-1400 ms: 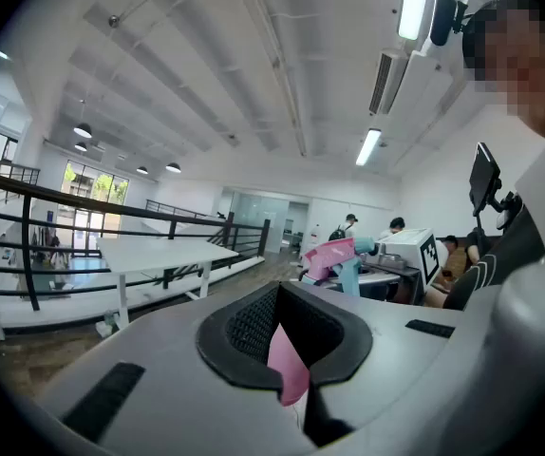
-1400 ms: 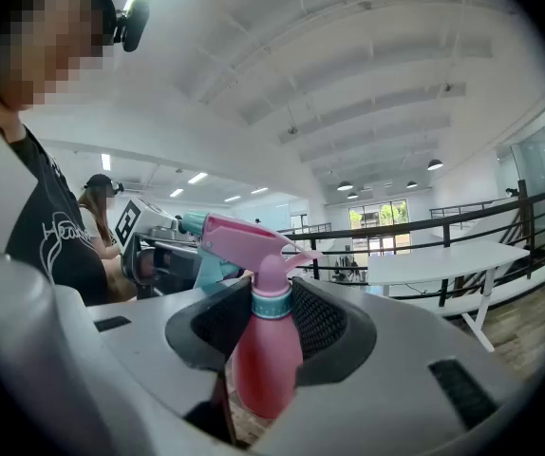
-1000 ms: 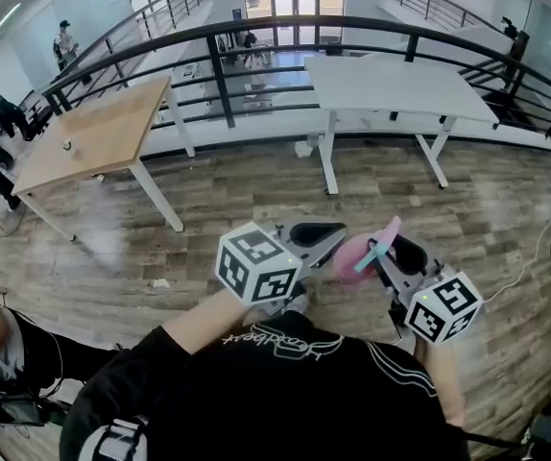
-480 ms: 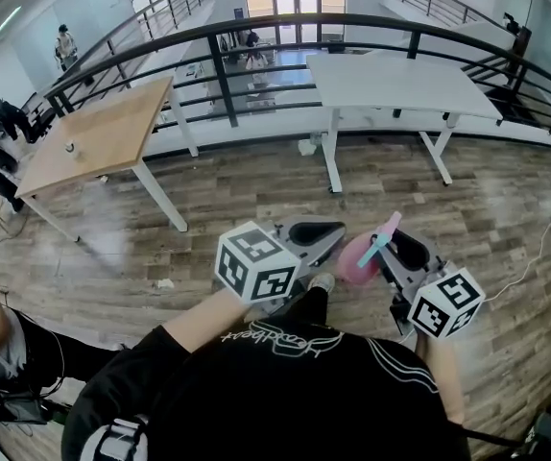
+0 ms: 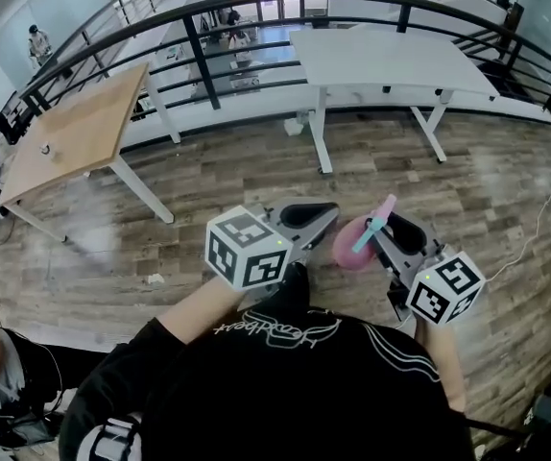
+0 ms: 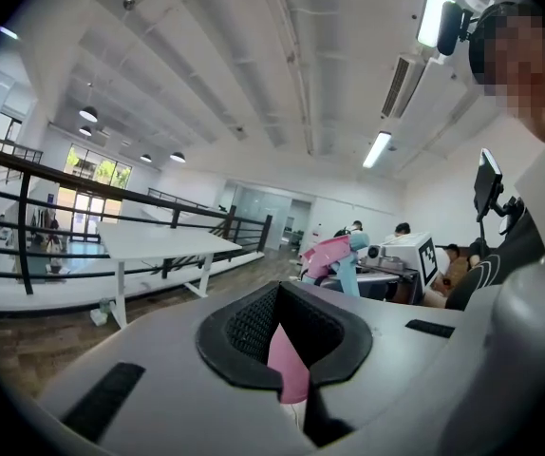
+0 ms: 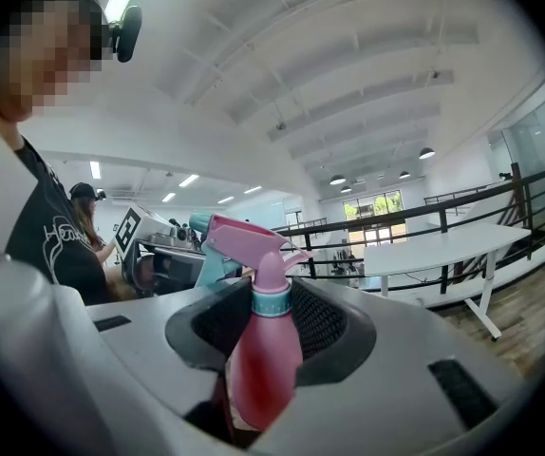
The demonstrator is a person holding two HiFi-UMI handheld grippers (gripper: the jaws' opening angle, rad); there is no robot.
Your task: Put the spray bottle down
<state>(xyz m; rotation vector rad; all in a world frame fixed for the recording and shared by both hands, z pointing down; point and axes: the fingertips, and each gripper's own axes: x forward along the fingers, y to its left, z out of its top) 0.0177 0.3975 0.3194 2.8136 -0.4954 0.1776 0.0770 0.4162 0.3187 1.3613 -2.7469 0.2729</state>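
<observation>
The only container here is the pink spray bottle (image 5: 350,249), opaque plastic with a teal collar (image 7: 272,299) at the neck and a teal trigger (image 5: 369,233) under its pink spray head (image 7: 242,240); what is inside it cannot be seen. It sits in the right gripper (image 5: 383,240), whose two jaws are closed round the bottle's body so that the black ribbed pads (image 7: 322,323) cup it on both sides, with the neck and spray head rising clear above them. In the head view the bottle hangs above the wood plank floor (image 5: 208,176), close in front of the person's black shirt (image 5: 285,373), tilted with its nozzle pointing away from the person. It is well apart from the white table (image 5: 381,60) and from the wooden table (image 5: 74,128), both of which stand by the dark railing (image 5: 256,10). The left gripper (image 5: 314,217) is held level just beside the bottle, its jaws drawn together at the tips and gripping nothing; in the left gripper view only a sliver of the bottle's pink shows through the slit between its pads. Whether that gripper touches the bottle cannot be told. Each gripper carries its marker cube, the left one (image 5: 247,248) nearer the middle and the right one (image 5: 446,289) lower at the right
</observation>
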